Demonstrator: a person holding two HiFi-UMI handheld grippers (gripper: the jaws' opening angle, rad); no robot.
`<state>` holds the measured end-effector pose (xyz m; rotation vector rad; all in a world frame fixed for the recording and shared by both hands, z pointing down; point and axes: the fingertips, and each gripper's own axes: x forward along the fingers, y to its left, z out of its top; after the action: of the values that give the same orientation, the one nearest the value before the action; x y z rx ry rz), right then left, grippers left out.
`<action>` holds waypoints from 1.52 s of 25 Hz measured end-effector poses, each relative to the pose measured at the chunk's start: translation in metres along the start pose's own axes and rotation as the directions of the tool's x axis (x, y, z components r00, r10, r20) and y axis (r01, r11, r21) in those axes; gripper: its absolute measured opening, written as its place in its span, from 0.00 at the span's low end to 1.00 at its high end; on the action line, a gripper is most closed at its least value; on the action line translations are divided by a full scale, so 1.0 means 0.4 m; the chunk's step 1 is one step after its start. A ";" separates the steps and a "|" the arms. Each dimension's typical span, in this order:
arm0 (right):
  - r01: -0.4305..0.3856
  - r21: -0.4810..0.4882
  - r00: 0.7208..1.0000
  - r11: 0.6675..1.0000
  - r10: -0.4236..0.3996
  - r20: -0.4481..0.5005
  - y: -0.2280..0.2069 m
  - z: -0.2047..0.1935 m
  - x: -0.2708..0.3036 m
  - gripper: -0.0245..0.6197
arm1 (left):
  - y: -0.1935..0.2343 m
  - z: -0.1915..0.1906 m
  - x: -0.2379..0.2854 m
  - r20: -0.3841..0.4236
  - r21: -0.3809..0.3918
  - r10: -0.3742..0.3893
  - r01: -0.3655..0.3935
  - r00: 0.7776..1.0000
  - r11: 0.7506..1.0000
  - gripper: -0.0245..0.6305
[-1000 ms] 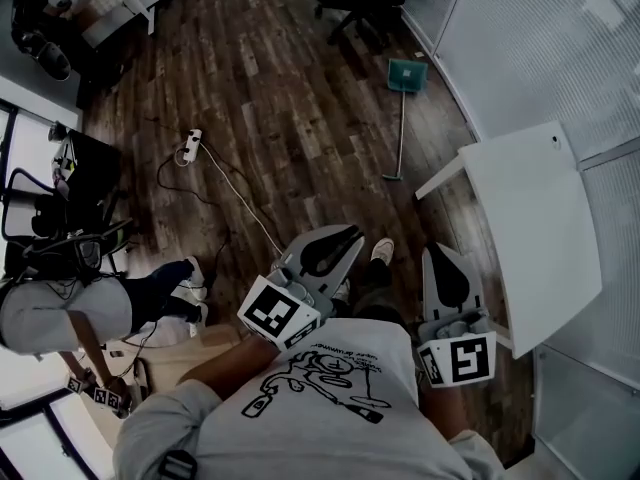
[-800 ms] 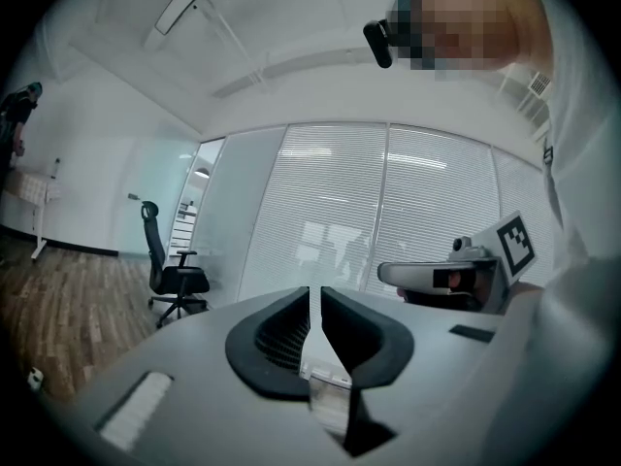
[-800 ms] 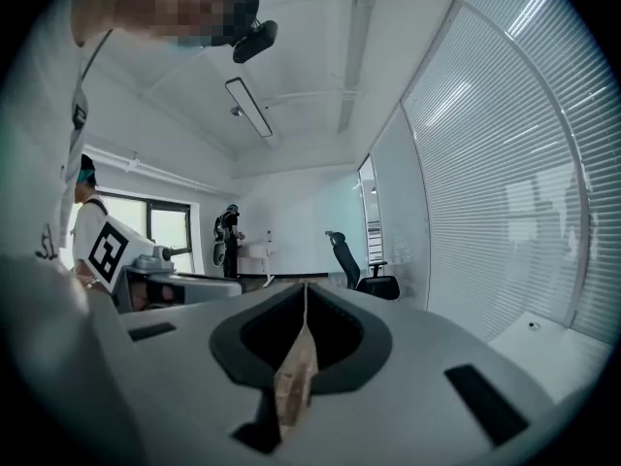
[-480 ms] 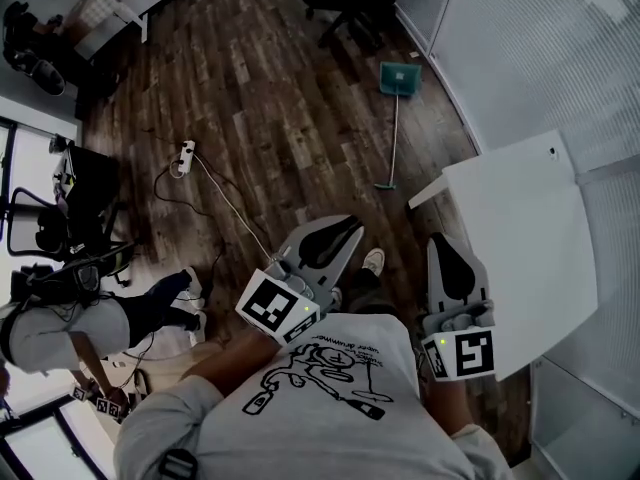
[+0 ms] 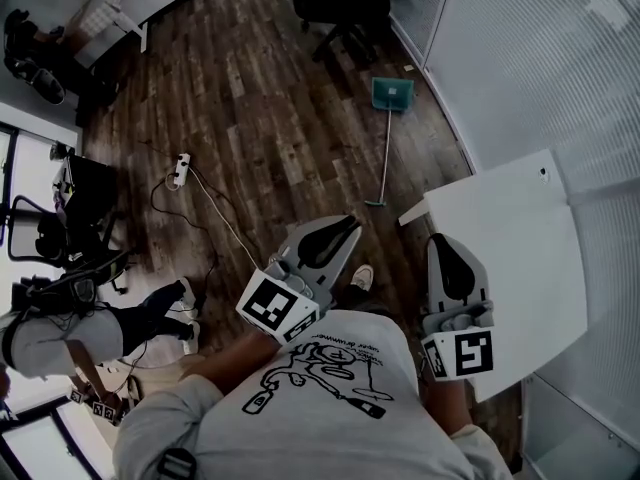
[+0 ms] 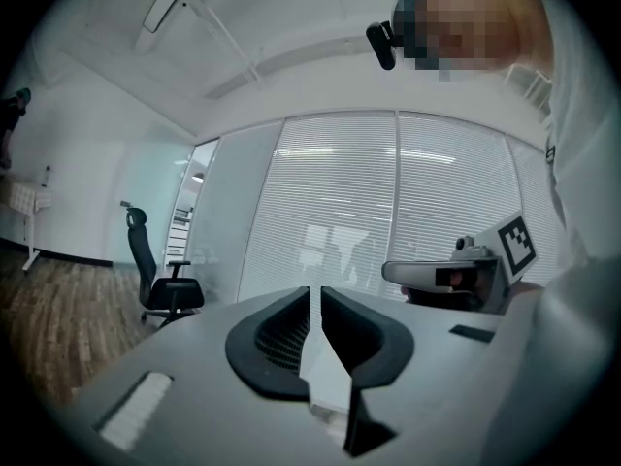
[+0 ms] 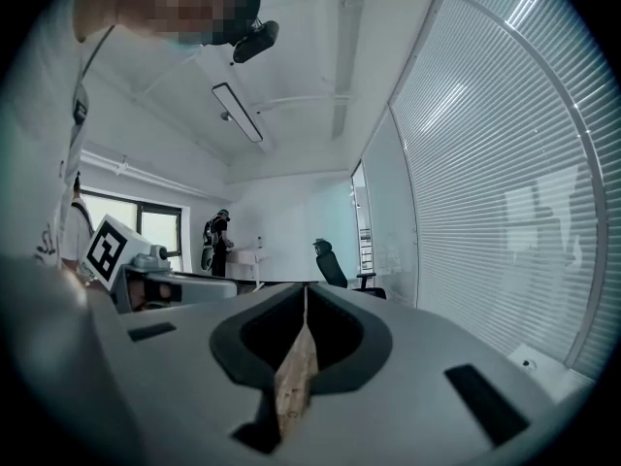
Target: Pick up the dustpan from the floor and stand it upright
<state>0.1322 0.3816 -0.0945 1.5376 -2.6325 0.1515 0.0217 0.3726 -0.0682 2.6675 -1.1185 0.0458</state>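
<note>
The teal dustpan (image 5: 392, 93) lies flat on the wooden floor by the glass wall, its long thin handle (image 5: 382, 158) running toward me. Both grippers are held level at waist height, well short of it. My left gripper (image 5: 352, 226) points toward the handle's near end. In the left gripper view its jaws (image 6: 315, 289) stand a thin slit apart with nothing between them. My right gripper (image 5: 441, 240) hangs beside the white table's corner. Its jaws (image 7: 306, 286) are shut and empty.
A white table (image 5: 510, 258) stands close on the right. A black office chair (image 5: 345, 3) sits beyond the dustpan. A power strip (image 5: 180, 168) and its cable trail across the floor at left. A seated person (image 5: 60, 318) is at far left, and blinds (image 5: 540, 58) line the right.
I have walked forward: the dustpan and chair have slid down and closer in the head view, and the table corner has come nearer. Both grippers keep their pose and jaw state.
</note>
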 end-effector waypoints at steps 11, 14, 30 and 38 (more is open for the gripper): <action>-0.032 0.011 0.999 0.999 0.032 -0.027 -0.074 -0.016 0.076 0.05 | 0.042 0.008 0.095 -0.009 -0.022 0.015 -0.015 1.000 1.000 0.08; -0.042 0.008 0.999 0.999 0.042 -0.031 -0.084 -0.025 0.116 0.05 | 0.075 0.006 0.115 -0.005 -0.031 0.017 -0.017 1.000 0.999 0.08; -0.073 -0.034 0.995 0.997 0.071 -0.065 -0.156 0.035 0.532 0.05 | 0.421 0.097 0.306 0.017 -0.059 0.009 -0.008 1.000 0.998 0.08; -0.067 -0.033 0.996 0.997 0.065 -0.061 -0.161 0.090 0.826 0.05 | 0.701 0.191 0.384 0.015 -0.045 0.007 -0.006 1.000 0.999 0.08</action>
<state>0.0255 0.0603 -0.0855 1.4143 -2.6263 0.1524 -0.0731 0.0577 -0.0630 2.6290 -1.1198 0.0019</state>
